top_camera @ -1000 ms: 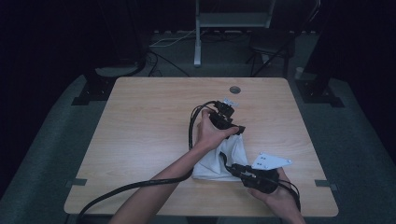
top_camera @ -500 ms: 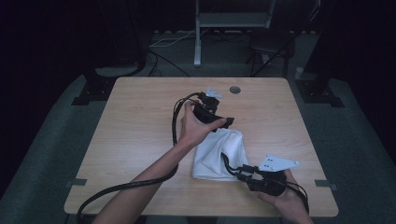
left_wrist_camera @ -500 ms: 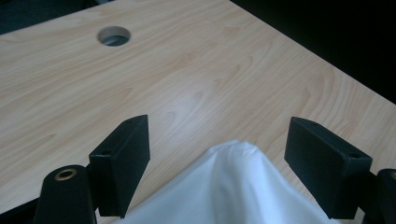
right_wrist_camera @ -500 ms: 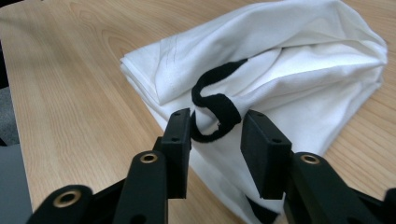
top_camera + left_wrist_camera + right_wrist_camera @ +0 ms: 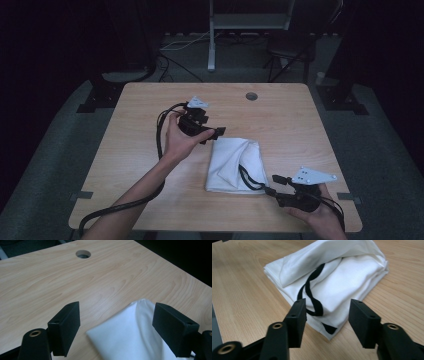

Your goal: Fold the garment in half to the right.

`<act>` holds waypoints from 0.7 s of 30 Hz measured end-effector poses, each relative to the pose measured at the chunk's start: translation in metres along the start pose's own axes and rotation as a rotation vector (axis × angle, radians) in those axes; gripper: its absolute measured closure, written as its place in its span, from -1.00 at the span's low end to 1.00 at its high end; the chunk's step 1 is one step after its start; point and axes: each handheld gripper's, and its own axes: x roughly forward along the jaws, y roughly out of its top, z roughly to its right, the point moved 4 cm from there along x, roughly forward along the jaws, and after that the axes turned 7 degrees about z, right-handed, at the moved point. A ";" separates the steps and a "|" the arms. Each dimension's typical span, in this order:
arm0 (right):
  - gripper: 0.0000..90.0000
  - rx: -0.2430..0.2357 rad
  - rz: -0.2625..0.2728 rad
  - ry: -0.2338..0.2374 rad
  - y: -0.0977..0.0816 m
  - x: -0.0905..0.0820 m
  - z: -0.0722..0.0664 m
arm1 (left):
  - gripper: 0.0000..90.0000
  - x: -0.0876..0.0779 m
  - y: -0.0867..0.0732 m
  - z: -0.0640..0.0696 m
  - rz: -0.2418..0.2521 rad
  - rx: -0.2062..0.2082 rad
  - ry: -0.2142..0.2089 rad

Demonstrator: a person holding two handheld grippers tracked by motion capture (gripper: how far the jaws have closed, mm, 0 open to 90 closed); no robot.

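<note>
The folded white cloth bag with a black drawstring cord [image 5: 235, 165] lies flat on the light wooden table [image 5: 300, 125], right of centre and nearer my edge, its layers stacked into a neat rectangle and the cord [image 5: 312, 296] looping loose over the top fold. I judge the folding as good as done, which is why both my tools stand clear of it. My left gripper [image 5: 217, 133] hovers just beyond the cloth's far left corner, jaws spread wide with nothing between them; in the left gripper view the corner of the fabric [image 5: 130, 332] sits below and past the pads, untouched. My right gripper [image 5: 275, 181] rests low by the cloth's near right corner, pointing at it, and its jaws have just been opening; in the right gripper view they frame the corner where the cord end pokes out, yet the pads [image 5: 298, 320] press on nothing, so I take it that the corner is released. As a container the bag holds nothing I can see: it is pressed flat, mouth folded under, and whether anything thin is inside I cannot tell. A round cable hole [image 5: 251, 96] sits near the table's far edge, well apart from the bag.
</note>
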 end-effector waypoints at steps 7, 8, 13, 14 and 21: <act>-0.03 0.019 0.015 -0.028 0.000 -0.004 0.006 | -0.51 -0.031 -0.028 -0.019 0.052 -0.032 0.010; -0.03 0.021 0.016 -0.032 0.000 -0.005 0.007 | -0.51 -0.035 -0.032 -0.022 0.058 -0.034 0.016; -0.07 0.026 0.026 -0.050 0.000 -0.007 0.010 | -0.51 -0.057 -0.045 -0.034 0.105 -0.053 0.034; -0.08 0.026 0.029 -0.056 0.000 -0.007 0.011 | -0.51 -0.062 -0.048 -0.035 0.114 -0.057 0.037; -0.16 0.054 0.074 -0.132 0.002 -0.013 0.021 | -0.51 -0.092 -0.067 -0.043 0.178 -0.065 0.061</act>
